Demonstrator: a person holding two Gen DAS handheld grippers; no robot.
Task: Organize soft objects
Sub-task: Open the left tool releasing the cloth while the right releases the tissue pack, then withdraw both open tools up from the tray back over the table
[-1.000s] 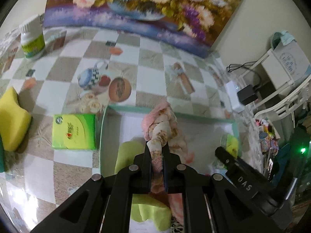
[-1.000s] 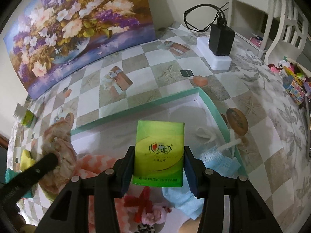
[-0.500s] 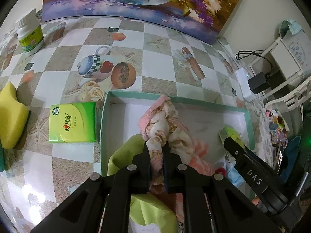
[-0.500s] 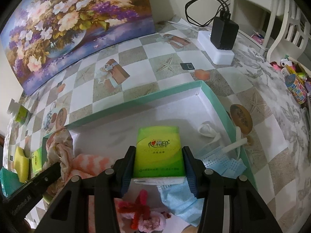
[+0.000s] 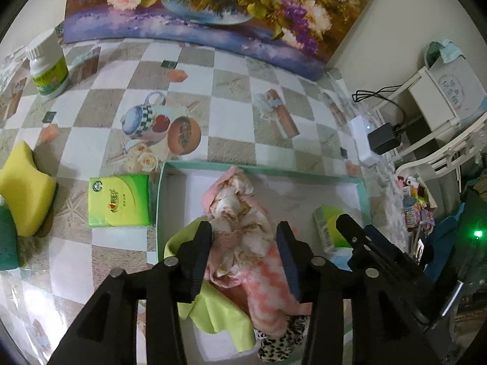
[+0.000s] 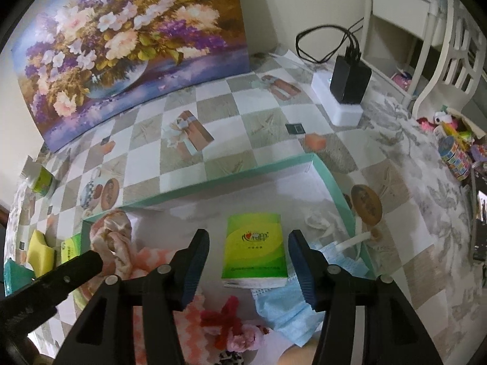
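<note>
My left gripper (image 5: pixel 243 234) hangs over the teal-rimmed box (image 5: pixel 161 200), its jaws opening. The floral cloth (image 5: pixel 237 219) lies bunched between them on a pink chevron towel (image 5: pixel 268 286) and a lime cloth (image 5: pixel 219 313), and the pads no longer squeeze it. My right gripper (image 6: pixel 248 243) is also opening above the same box (image 6: pixel 213 182). A green tissue pack (image 6: pixel 254 249) lies flat on the box floor between its fingers, with a gap on each side. The floral cloth (image 6: pixel 112 237) shows at the box's left end in the right wrist view.
A second tissue pack (image 5: pixel 118 200), a yellow sponge (image 5: pixel 26 191) and a white bottle (image 5: pixel 48 67) sit on the tablecloth left of the box. A blue face mask (image 6: pixel 289 301) and a red hair tie (image 6: pixel 231 322) lie inside. A power strip with charger (image 6: pixel 347 91) stands far right.
The left jaws have spread apart and let go of the floral cloth, which stays in the box. The right jaws have widened and the tissue pack now lies flat, free of the pads.
</note>
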